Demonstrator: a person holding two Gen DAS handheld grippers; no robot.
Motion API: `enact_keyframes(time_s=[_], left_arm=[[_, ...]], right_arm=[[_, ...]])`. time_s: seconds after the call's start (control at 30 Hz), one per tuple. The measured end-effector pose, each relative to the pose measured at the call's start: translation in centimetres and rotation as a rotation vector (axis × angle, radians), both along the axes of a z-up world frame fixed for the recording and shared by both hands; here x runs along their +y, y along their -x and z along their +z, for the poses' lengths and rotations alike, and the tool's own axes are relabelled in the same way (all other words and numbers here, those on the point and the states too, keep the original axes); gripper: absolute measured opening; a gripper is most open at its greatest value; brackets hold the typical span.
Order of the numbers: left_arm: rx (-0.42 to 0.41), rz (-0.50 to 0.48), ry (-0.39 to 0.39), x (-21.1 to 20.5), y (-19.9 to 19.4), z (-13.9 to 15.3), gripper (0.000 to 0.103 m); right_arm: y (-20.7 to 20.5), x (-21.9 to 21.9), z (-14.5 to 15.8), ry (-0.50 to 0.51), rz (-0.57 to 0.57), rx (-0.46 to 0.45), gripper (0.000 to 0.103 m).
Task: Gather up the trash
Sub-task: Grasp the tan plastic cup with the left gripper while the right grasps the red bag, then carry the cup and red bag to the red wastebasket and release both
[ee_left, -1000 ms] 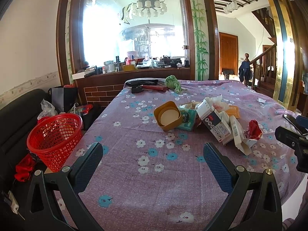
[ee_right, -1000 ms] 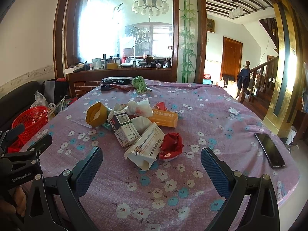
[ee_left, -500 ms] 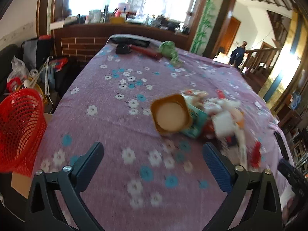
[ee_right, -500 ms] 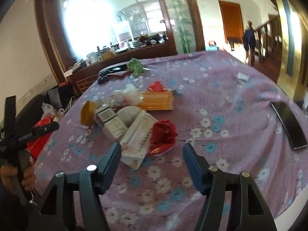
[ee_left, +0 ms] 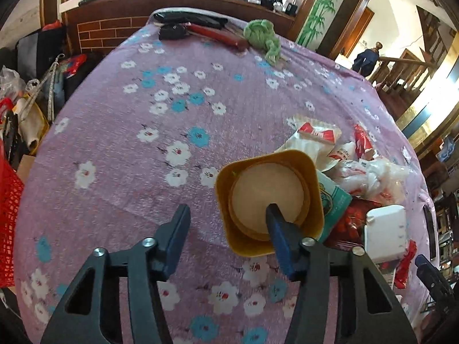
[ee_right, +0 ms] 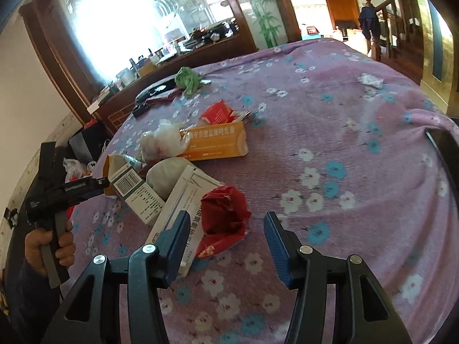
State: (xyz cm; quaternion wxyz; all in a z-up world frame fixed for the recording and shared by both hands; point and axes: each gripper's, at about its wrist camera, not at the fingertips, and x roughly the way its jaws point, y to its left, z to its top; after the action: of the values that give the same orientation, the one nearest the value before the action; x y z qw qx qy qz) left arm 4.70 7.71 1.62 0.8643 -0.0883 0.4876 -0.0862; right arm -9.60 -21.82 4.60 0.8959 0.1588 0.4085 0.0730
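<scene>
A round table under a purple floral tablecloth (ee_left: 120, 149) fills both views, and everything below is placed against the heap of trash near its middle. The step in hand looks like the first pick: both grippers are closing in on that heap and nothing has been lifted.

At the heap's near-left edge lies a yellow square cup (ee_left: 269, 197), tipped on its side with its mouth toward the left wrist camera. The left gripper (ee_left: 226, 223) has just been closing: one finger pad lies across the cup's mouth, the other hangs over bare cloth to the cup's left, so the near wall sits between them but is not pinched. Beside the cup are a teal packet (ee_left: 334, 200) and a white box (ee_left: 385, 229).

On the heap's opposite edge, a crumpled red wrapper (ee_right: 225, 212) lies on a long white carton (ee_right: 183, 200). The right gripper (ee_right: 226, 229), its jaws also just narrowed, brackets the wrapper without pressing it. Behind it lie an orange medicine box (ee_right: 218, 142) and a barcoded box (ee_right: 134, 192).

A red mesh basket (ee_left: 8, 209) shows well to the heap's left, off the table edge; it is the likely bin.

Next, each gripper probably needs to dip a little, clamp, then carry toward the basket. The cup's thin wall may slip or roll.
</scene>
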Motion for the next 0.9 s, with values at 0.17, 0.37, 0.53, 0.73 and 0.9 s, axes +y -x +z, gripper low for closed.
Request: enact_keyframes(time_s=[0.17,0.37,0.53,0.73,0.9], left_arm=[[-0.011,-0.008,-0.005,-0.5,-0.5,0.0,0.043],[-0.021,-0.019,0.025,-0.6,-0.7,0.1,0.010],[-0.046,-0.014,0.047,0.3,0.1,0.5,0.005],[-0.094,-0.012,0.034,0.6,1.9,1.5,0.005],[-0.139,-0.001,0.029,1.0,3.6,2.8,0.005]], right_arm=[[-1.4,1.0,-1.2,0.018,0.015,0.035,0.059],[-2.5,1.1,-2.5,0.000,0.020,0.076,0.046],[-1.8,1.1,-2.1,0.005,0.024,0.038,0.041],[-0.6,0.8,-0.4,0.025,0.003,-0.023,0.041],[-0.3,0.9,1.0,0.040,-0.006,-0.054,0.041]])
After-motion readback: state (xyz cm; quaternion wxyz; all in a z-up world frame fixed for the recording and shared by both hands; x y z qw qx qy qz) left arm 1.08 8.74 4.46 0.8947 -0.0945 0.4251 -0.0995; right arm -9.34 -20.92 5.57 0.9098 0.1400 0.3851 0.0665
